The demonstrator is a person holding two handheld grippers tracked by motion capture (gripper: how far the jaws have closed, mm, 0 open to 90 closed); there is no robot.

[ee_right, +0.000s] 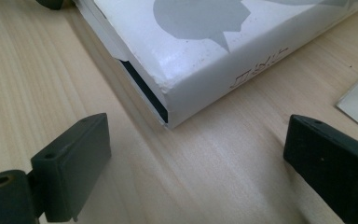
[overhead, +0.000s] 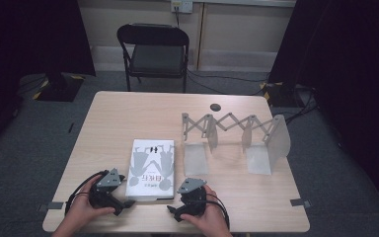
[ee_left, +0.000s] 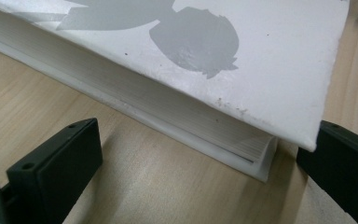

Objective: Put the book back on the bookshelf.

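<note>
White thick paper book (overhead: 152, 169) lying flat on pale wooden table (overhead: 128, 118), left gripper (overhead: 123, 203) and right gripper (overhead: 173, 211) wide open at near corners, next closing in to lift.

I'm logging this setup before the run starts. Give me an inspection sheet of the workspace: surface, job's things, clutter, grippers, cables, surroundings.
Surface: light wood table, with a dark round spot near the far edge.
Job's things: white book lying flat near the front edge; folding rack standing to its right.
Clutter: nothing seen.
Grippers: left gripper open at the book's near left corner; right gripper open at its near right corner; neither touches it.
Cables: a black cable loops from the left gripper; more cables run over the floor behind.
Surroundings: black folding chair beyond the table, grey carpet, dark curtains on both sides.
</note>
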